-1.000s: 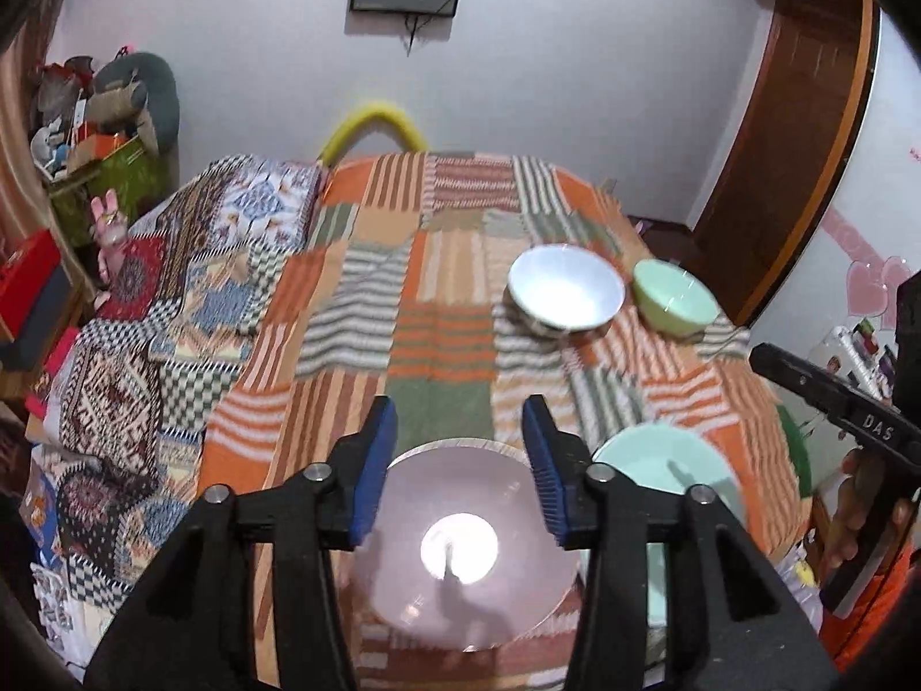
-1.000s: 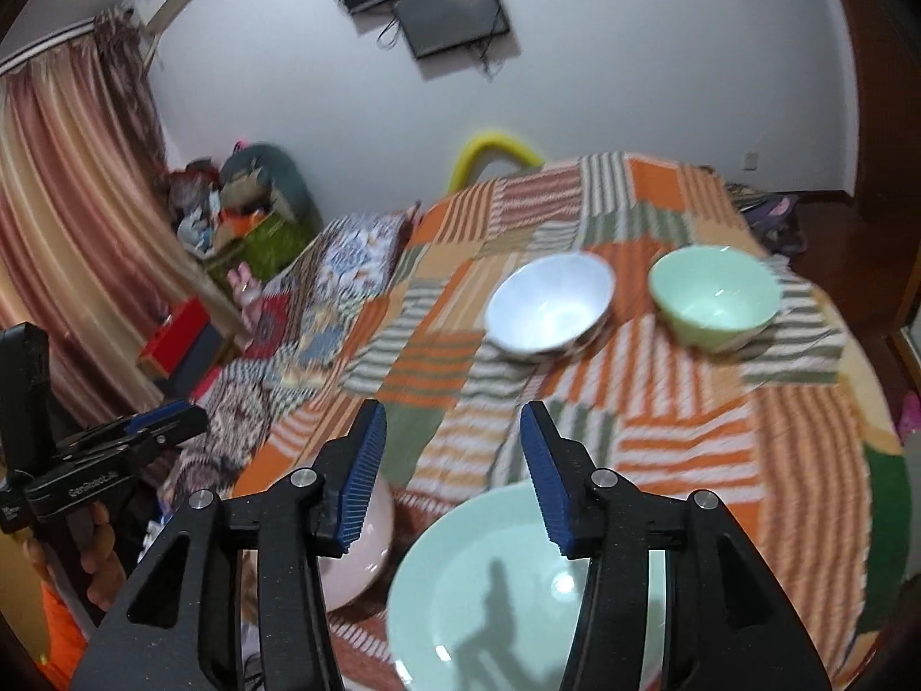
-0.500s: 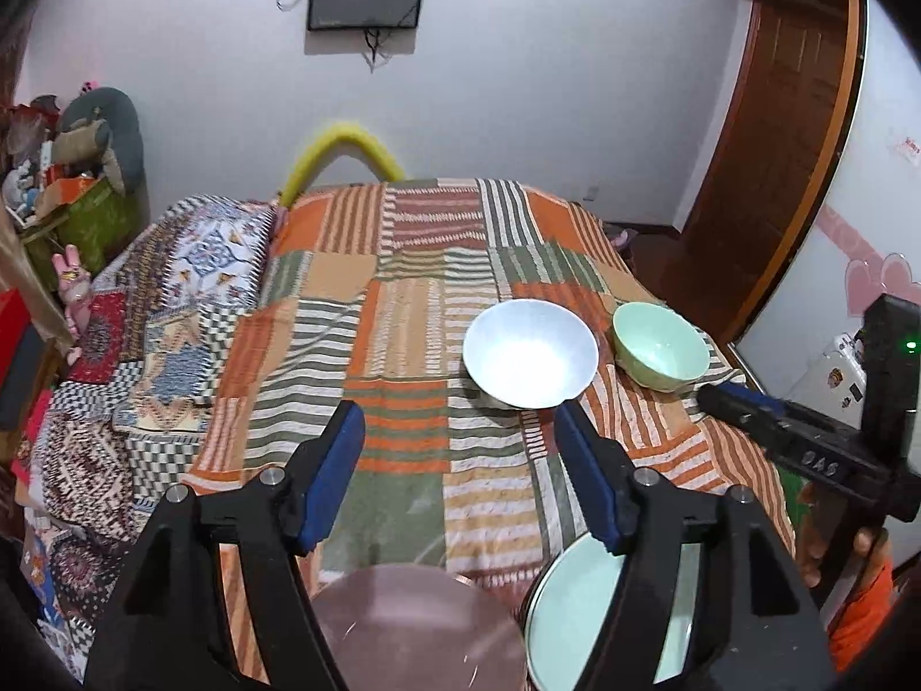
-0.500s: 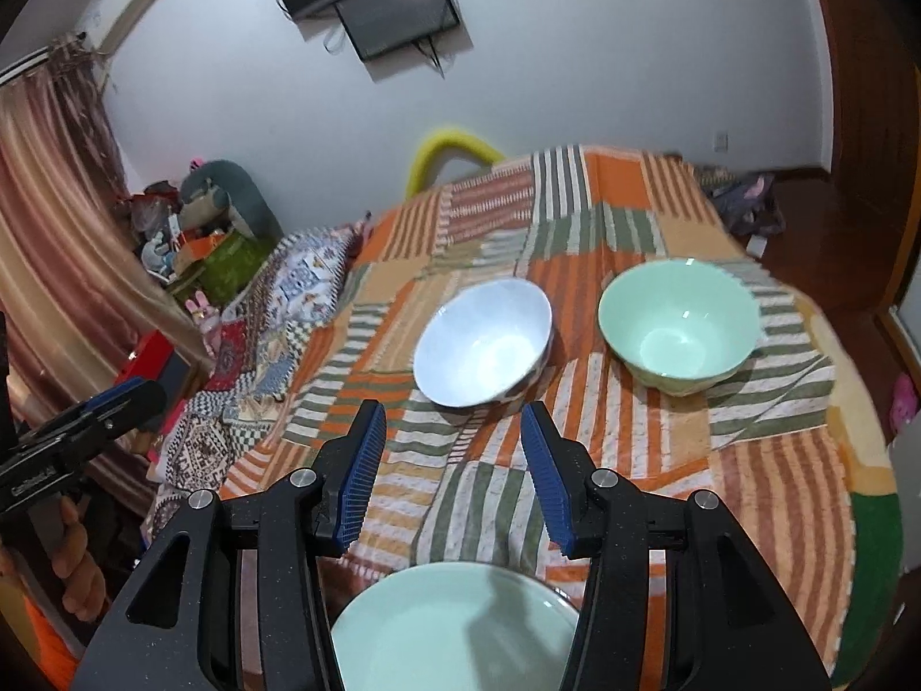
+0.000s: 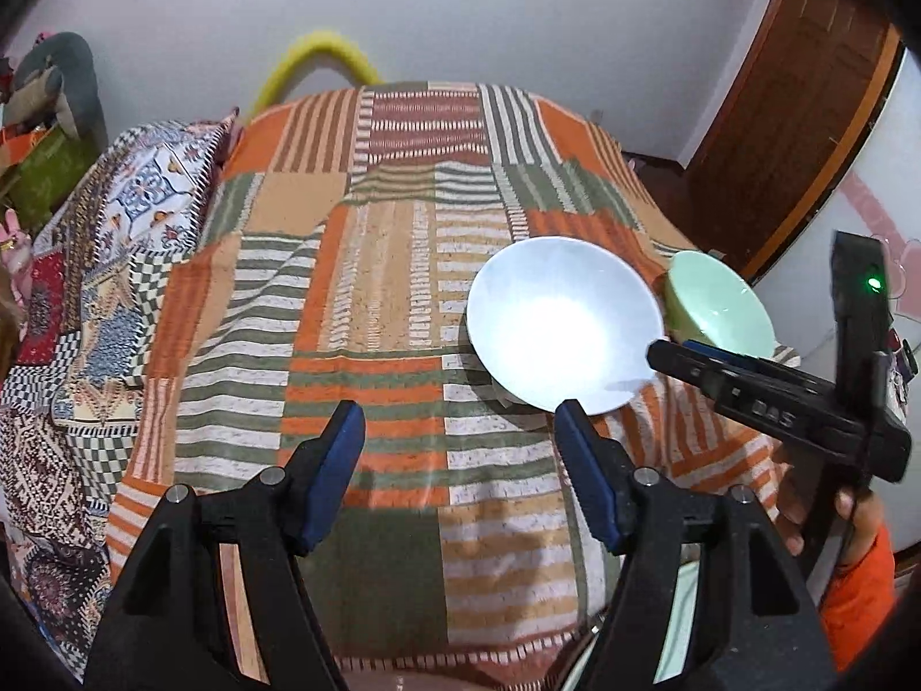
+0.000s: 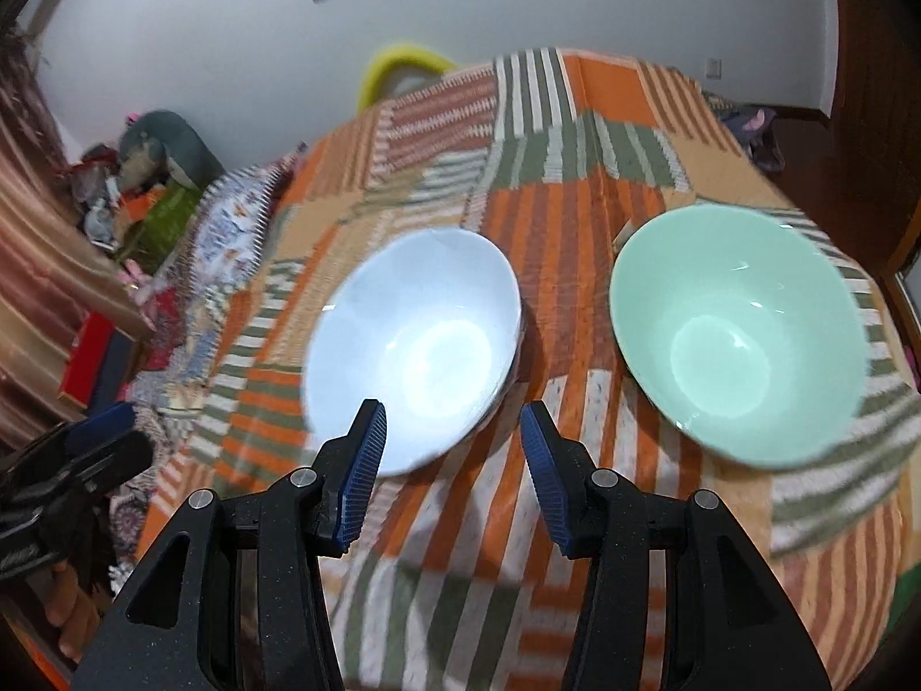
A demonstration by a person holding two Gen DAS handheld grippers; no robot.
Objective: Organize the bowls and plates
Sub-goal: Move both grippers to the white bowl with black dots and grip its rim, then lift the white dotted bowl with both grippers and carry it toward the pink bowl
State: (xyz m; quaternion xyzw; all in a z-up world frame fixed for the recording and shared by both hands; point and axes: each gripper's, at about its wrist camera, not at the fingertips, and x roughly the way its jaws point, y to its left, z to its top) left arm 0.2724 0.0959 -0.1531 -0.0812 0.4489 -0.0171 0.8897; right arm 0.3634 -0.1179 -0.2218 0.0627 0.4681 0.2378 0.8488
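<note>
Right tool [image 6: 452, 432] empty, jaws apart, white bowl [image 6: 411, 357] just ahead; green bowl [image 6: 739, 337] right of it.

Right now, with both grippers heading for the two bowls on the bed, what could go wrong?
1. The white bowl sits tilted on the soft patchwork blanket; a nudge from the open right gripper could tip it.
2. The green bowl sits close beside the white one, so lifting either carelessly might clink them together.
3. In the left wrist view, the right gripper already overlaps the white bowl's rim near the open left gripper; they could collide.
</note>
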